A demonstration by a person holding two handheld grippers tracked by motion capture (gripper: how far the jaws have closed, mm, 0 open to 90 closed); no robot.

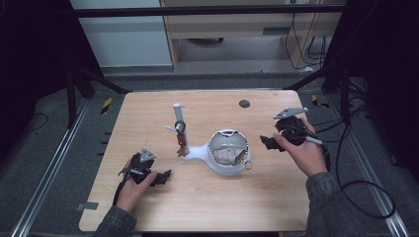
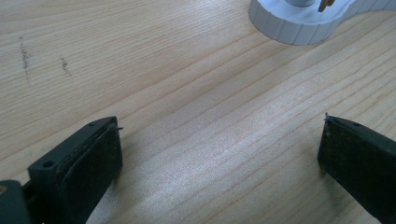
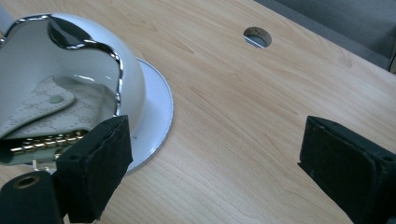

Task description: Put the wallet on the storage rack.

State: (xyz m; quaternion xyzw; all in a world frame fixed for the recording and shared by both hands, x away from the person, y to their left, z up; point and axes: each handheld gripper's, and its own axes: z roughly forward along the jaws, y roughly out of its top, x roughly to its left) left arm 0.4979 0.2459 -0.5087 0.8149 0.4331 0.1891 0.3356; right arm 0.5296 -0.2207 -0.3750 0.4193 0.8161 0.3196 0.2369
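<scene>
A white bowl (image 1: 228, 170) with a wavy chrome rim stands mid-table, joined to a white stand with an upright post (image 1: 178, 114) from which small brown items hang. Inside the bowl lies a pale patterned pouch (image 3: 42, 112) with a gold chain (image 3: 39, 142). My left gripper (image 1: 165, 177) rests low at the front left, open, with bare wood between its jaws; the stand's round base (image 2: 299, 23) lies ahead of it. Just right of the bowl, my right gripper (image 1: 267, 142) is open too, its left jaw close to the bowl's flat foot (image 3: 159, 116).
The wooden table (image 1: 207, 207) has a round cable hole (image 1: 244, 103) near its far edge. A small ring (image 1: 248, 165) hangs at the bowl's right side. Cables trail off the table's right side. Black frame bars and a cabinet stand beyond the far edge.
</scene>
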